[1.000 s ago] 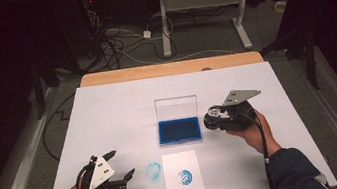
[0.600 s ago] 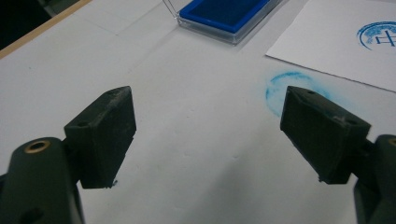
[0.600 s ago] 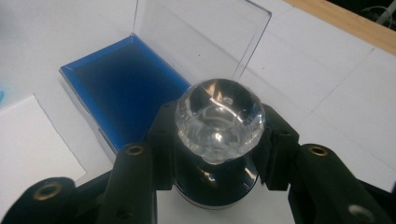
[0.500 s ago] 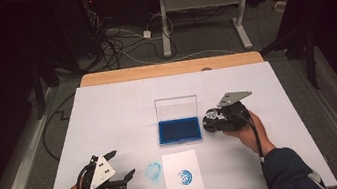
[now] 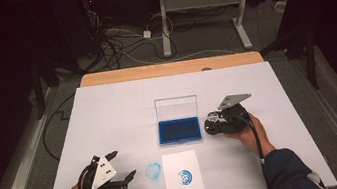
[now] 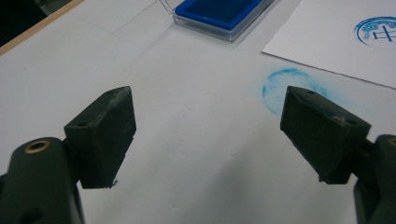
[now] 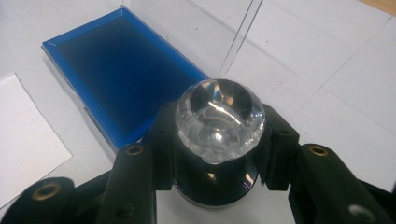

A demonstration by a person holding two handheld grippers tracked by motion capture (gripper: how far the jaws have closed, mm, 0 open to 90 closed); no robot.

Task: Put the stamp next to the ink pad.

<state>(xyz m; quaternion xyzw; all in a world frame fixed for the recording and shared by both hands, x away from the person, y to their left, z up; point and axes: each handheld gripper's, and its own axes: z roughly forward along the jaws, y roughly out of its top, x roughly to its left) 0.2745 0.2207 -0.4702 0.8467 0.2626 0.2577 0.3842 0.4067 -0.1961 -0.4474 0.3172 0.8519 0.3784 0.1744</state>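
A stamp (image 7: 219, 119) with a clear faceted knob and a black body sits between the jaws of my right gripper (image 7: 219, 128), which is shut on it. In the high view the right gripper (image 5: 211, 123) is low over the table, just right of the blue ink pad (image 5: 179, 129), whose clear lid stands open. I cannot tell if the stamp touches the table. My left gripper (image 5: 124, 165) rests open at the front left, with nothing between its jaws (image 6: 210, 100). A round blue smudge (image 6: 280, 84) lies on the table cover ahead of the left gripper. A white paper sheet (image 5: 184, 177) bears a round blue print.
A white cover (image 5: 109, 118) spreads over the table, with the wooden edge (image 5: 167, 69) showing at the far side. Cables and desk legs lie on the floor beyond. The ink pad's upright lid (image 5: 176, 107) stands behind the blue pad.
My right gripper has come down a little with the stamp, settling beside the ink pad's right end. The left gripper has stayed where it was.
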